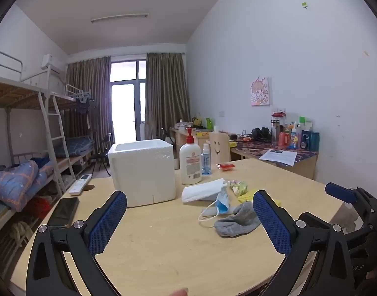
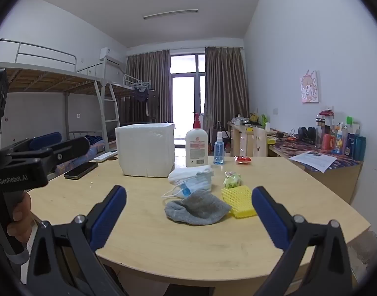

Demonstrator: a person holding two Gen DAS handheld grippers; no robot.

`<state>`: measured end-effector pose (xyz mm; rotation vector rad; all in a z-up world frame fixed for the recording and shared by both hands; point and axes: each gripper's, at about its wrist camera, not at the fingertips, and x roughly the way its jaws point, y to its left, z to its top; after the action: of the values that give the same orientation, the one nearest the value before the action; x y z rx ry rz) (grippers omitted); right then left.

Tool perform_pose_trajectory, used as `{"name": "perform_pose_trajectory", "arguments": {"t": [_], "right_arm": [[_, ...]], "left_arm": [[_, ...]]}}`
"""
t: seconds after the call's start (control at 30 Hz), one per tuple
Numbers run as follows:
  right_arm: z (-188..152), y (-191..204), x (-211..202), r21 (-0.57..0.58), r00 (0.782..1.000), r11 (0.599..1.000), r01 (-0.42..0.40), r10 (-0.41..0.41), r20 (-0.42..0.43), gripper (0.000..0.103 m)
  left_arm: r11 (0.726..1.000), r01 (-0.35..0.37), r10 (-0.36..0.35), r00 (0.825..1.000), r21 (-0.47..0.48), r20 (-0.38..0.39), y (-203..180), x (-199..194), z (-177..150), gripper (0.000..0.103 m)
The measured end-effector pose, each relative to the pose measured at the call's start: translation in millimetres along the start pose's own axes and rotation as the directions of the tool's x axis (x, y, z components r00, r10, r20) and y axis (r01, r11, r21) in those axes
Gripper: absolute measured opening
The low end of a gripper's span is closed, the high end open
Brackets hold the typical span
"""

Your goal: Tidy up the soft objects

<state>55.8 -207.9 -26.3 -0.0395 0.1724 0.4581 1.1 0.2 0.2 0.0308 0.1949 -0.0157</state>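
Note:
A grey sock [image 1: 237, 219] [image 2: 197, 209] lies crumpled on the wooden table [image 1: 176, 251] [image 2: 188, 244]. Behind it lie a blue face mask [image 1: 221, 201] [image 2: 188, 187], a white folded cloth [image 1: 203, 190] [image 2: 190, 171], a yellow foam net [image 1: 245, 198] [image 2: 237, 201] and a green-pink wrapped item [image 1: 237, 186] [image 2: 231, 180]. A white foam box [image 1: 142, 170] [image 2: 145, 148] stands open-topped further back. My left gripper [image 1: 189, 222] hovers open over the near table, the sock just inside its right finger. My right gripper [image 2: 188, 219] is open too, low before the sock.
A lotion pump bottle [image 1: 190, 162] [image 2: 196, 145], a blue spray bottle [image 1: 206, 159] [image 2: 218, 149] and a red packet [image 1: 225, 166] [image 2: 242, 159] stand behind the soft things. A phone [image 1: 63, 212] [image 2: 81, 170] and a remote [image 1: 80, 183] [image 2: 105, 156] lie at the left. A cluttered desk [image 2: 319, 157] borders the right wall.

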Motion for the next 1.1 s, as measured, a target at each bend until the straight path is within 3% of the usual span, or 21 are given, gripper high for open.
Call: {"name": "perform_pose_trajectory", "arguments": {"t": [1.1], "right_arm": [[0.2,-5.0,-3.1,0.019,1.0,1.0,0.0,0.0,0.009,0.103]], "left_arm": [[0.999,0.008,-0.008,1.0,-0.032,0.001,4.4,0.8,-6.5,0.102]]}}
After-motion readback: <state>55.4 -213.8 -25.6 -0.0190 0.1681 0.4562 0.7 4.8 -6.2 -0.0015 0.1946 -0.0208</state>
